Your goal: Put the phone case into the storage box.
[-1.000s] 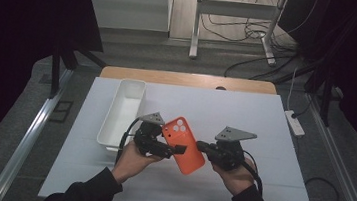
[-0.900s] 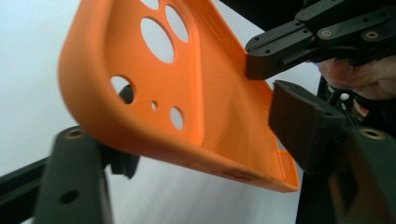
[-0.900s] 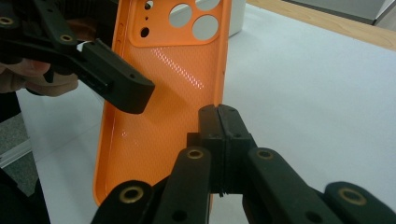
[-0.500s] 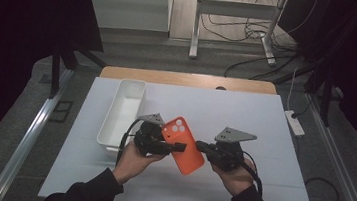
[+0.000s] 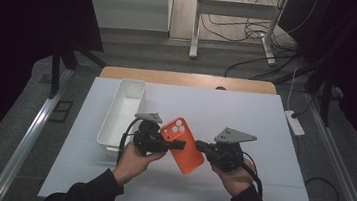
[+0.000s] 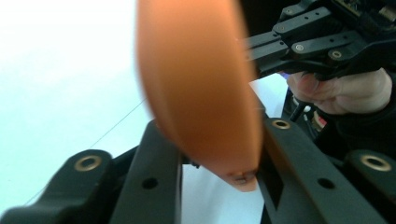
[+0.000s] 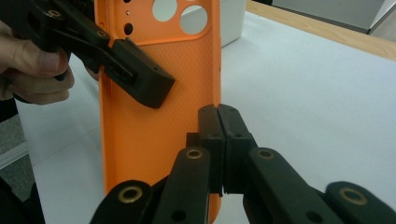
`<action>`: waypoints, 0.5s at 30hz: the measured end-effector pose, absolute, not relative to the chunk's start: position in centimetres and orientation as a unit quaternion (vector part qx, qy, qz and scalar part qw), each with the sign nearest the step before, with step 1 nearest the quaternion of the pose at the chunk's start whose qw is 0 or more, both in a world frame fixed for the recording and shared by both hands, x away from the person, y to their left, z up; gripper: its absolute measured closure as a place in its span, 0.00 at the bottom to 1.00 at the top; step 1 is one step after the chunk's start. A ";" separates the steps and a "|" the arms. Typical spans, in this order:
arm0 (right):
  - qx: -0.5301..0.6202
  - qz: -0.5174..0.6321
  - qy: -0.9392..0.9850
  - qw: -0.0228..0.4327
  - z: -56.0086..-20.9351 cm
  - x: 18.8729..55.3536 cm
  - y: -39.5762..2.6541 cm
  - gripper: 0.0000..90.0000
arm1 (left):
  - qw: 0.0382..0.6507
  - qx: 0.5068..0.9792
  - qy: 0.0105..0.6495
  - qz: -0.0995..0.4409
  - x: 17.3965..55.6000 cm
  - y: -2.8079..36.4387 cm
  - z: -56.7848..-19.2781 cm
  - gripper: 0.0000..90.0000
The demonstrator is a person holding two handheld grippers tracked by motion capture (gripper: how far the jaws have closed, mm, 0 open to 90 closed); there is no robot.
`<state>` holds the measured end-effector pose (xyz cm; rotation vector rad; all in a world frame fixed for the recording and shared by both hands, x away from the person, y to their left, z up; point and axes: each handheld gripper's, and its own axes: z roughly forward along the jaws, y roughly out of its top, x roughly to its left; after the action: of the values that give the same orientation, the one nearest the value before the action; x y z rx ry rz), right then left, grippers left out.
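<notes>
L tongs (image 5: 174, 144) have just been closing, now clamped on the orange phone case (image 5: 182, 144) w/ case between jaws. R tongs (image 5: 201, 145) pinched tight on case's opposite edge. Case held tilted above white desk (image 5: 264, 124), near white tray (image 5: 122, 112).

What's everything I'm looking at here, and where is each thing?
phone case: one, orange, held above the sheet between both grippers
bin: one, white, long, on the sheet's left part
sheet: one, white, covering the table
table: one, wooden, far edge showing
power strip: one, white, right of the table
left gripper: one, black, its jaws have just been closing on the case's left edge
right gripper: one, black, shut on the case's right edge
hands: two, holding the grippers, near edge
</notes>
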<state>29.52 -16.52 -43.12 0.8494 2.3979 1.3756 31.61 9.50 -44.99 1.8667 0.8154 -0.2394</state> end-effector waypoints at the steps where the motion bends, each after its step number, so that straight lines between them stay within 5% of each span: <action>1: 0.291 0.472 0.823 0.125 -43.1 29.5 -16.5 0.99 | 0.520 0.775 0.344 -0.102 31.6 9.6 -45.0 0.90; 11: 0.292 0.475 0.821 0.123 -43.2 29.5 -16.4 0.96 | 0.521 0.771 0.354 -0.095 31.3 9.5 -44.7 0.95; 15: 0.303 0.489 0.813 0.097 -42.8 29.5 -16.8 0.86 | 0.515 0.775 0.356 -0.086 31.3 9.6 -44.4 0.95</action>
<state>29.54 -16.78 -42.84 0.8961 2.4058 1.4464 31.31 9.60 -44.38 1.8611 0.8560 -0.2059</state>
